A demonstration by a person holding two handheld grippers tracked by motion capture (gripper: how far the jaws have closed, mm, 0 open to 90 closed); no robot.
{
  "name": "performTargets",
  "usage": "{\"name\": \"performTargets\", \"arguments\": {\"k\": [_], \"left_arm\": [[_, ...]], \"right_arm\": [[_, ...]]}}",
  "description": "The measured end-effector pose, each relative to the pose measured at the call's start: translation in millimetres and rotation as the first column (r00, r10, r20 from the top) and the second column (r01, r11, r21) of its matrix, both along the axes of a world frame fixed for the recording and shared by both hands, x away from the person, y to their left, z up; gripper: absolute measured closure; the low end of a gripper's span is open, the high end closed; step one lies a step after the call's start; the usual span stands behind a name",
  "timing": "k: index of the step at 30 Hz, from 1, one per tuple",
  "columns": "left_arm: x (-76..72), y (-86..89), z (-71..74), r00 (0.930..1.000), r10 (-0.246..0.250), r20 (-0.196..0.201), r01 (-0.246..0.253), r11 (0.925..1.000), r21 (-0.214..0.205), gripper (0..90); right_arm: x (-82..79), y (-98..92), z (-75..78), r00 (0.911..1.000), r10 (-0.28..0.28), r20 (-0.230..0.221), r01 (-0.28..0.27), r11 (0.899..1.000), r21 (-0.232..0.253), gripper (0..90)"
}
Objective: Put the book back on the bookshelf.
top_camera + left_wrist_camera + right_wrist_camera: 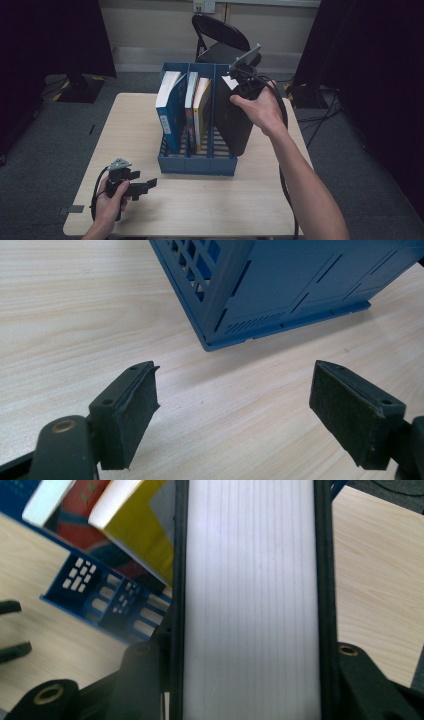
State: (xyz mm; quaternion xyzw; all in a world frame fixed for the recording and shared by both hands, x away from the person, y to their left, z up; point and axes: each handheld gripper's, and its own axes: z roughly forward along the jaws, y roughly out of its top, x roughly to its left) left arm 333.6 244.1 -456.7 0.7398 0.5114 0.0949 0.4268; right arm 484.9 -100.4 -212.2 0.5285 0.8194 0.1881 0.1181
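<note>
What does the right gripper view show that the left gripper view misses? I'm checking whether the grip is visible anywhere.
The right gripper view alone shows the thick black-covered book, its white page edge clamped by the right gripper, beside the yellow-covered book. The left gripper view alone shows the left gripper, jaws wide apart, nothing between them. Both show the blue plastic file rack and light wooden table.

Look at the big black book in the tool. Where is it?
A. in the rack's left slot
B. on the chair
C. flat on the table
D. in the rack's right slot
D: the right tool grips the black book upright in the right slot of the blue rack.
</note>
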Motion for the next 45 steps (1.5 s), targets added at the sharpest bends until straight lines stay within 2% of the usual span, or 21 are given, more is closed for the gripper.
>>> {"name": "performTargets", "arguments": {"k": [2,6,8,14,19,24,28,32,35,39,43,45], "left_arm": [[-0.2,0.6,-0.2,1.0000,0.005,-0.001,-0.005,1.0000,-0.002,19.0],[-0.8,2.0,-0.3,1.0000,0.008,0.002,-0.008,0.9999,-0.008,19.0],[-0.6,2.5,-0.3,1.0000,0.006,0.001,-0.006,1.0000,-0.007,19.1],[0.1,2.1,-0.2,1.0000,0.002,0.000,-0.002,1.0000,-0.005,19.1],[-2.2,-1.8,1.5,0.9997,-0.005,0.025,0.004,0.9995,0.033,19.1],[-2.7,-3.4,1.0,0.9996,-0.017,0.025,0.016,0.9994,0.032,18.9],[-2.0,-1.9,0.6,0.9998,-0.009,0.019,0.008,0.9997,0.021,18.9],[-1.7,-1.4,0.7,0.9998,-0.015,0.015,0.015,0.9997,0.019,18.9],[-1.6,-2.8,-0.3,0.9997,-0.019,0.014,0.019,0.9996,0.021,18.9],[-0.2,-2.5,-1.5,0.9999,-0.012,0.009,0.012,0.9997,0.020,18.9],[0.1,-2.5,-1.3,0.9999,-0.012,0.008,0.012,0.9997,0.022,18.9],[0.6,-3.1,-1.6,0.9999,-0.013,0.006,0.013,0.9997,0.022,18.9]], "right_arm": [[4.2,3.9,-1.7,0.9998,-0.017,-0.004,0.017,1.000,0.011,53.3],[12.2,11.3,-6.6,0.9986,-0.050,-0.014,0.050,0.999,-0.011,53.3],[17.2,12.7,-10.4,0.9973,-0.068,-0.026,0.068,0.998,0.002,53.3],[28.4,20.8,-15.3,0.9931,-0.110,-0.040,0.110,0.994,-0.006,53.2],[36.0,25.6,-20.2,0.9896,-0.139,-0.038,0.138,0.990,-0.013,53.3],[45.7,25.5,-24.4,0.9824,-0.179,-0.052,0.180,0.984,0.004,53.2],[49.5,29.6,-28.9,0.9790,-0.201,-0.034,0.201,0.980,0.004,53.2],[53.7,34.8,-39.1,0.9754,-0.218,-0.030,0.218,0.976,-0.006,53.1],[54.7,34.2,-48.8,0.9722,-0.233,-0.026,0.233,0.972,0.006,53.1],[52.3,33.3,-63.0,0.9729,-0.231,-0.012,0.231,0.973,0.009,53.1],[49.8,34.4,-75.4,0.9762,-0.216,-0.017,0.216,0.976,-0.007,53.1],[48.0,32.9,-80.1,0.9761,-0.217,-0.011,0.217,0.976,0.002,53.1]]}}
